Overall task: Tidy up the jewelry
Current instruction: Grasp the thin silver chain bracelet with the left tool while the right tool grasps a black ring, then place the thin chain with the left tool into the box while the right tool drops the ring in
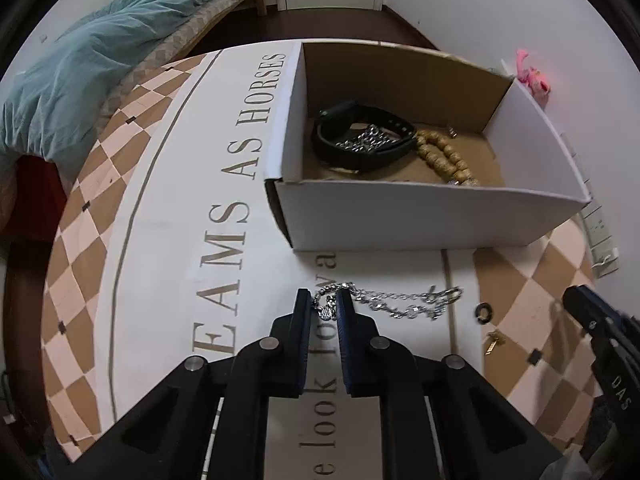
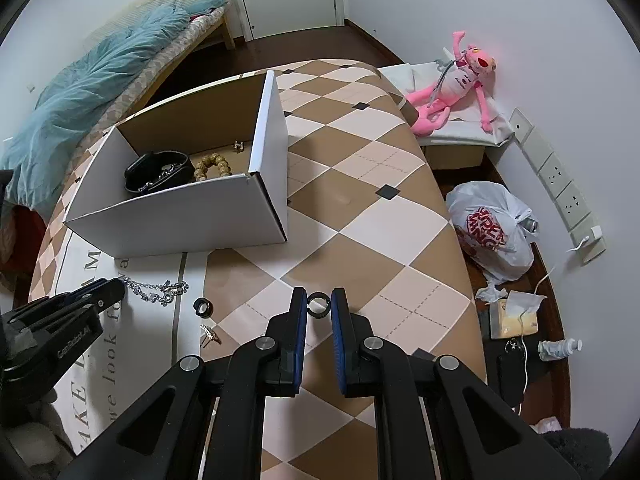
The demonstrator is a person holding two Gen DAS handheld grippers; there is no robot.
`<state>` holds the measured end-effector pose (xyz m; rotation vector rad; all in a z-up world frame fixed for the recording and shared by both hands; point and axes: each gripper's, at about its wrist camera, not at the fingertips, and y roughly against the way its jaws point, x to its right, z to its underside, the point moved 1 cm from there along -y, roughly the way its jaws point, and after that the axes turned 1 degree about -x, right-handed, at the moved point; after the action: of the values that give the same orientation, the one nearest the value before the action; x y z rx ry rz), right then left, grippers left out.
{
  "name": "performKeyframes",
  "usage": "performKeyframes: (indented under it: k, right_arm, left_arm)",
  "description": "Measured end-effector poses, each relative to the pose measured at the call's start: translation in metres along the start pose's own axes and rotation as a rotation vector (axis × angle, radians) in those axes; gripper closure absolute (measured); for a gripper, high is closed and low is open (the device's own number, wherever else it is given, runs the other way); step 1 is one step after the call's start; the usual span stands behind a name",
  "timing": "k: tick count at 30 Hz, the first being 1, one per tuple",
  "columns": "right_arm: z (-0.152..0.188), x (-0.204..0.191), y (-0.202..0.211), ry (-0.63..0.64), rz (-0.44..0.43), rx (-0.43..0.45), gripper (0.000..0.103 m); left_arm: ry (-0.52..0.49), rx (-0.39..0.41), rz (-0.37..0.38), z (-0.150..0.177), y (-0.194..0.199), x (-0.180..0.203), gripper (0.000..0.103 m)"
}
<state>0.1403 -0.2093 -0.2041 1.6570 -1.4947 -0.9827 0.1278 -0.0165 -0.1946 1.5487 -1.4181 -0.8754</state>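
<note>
My left gripper (image 1: 326, 300) is shut on one end of a silver chain necklace (image 1: 404, 302), which trails to the right across the tablecloth. The right gripper (image 2: 319, 306) is shut on a small black ring (image 2: 319, 305), held just above the cloth. Between the two grippers lie a second black ring (image 2: 203, 307) and a small gold clip (image 2: 210, 334). Behind them stands an open white cardboard box (image 2: 180, 220). It holds a black strap (image 1: 360, 140), a silver chain (image 1: 364, 143) and a wooden bead bracelet (image 1: 444, 156).
The checkered tablecloth (image 2: 360, 200) ends at a curved edge on the right. Past it, on the floor, are a plastic bag (image 2: 496, 236) and a tissue pack (image 2: 514, 316). A pink plush toy (image 2: 460, 80) lies by the wall. A bed with a teal blanket (image 2: 100, 92) stands behind the table.
</note>
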Motion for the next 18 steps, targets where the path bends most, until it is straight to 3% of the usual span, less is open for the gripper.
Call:
performKeyframes:
  k: [18]
  right_arm:
    - [-0.027, -0.011, 0.059, -0.011, -0.129, 0.078, 0.090]
  left_arm:
    - [0.011, 0.140, 0.146, -0.032, 0.095, -0.029, 0.094]
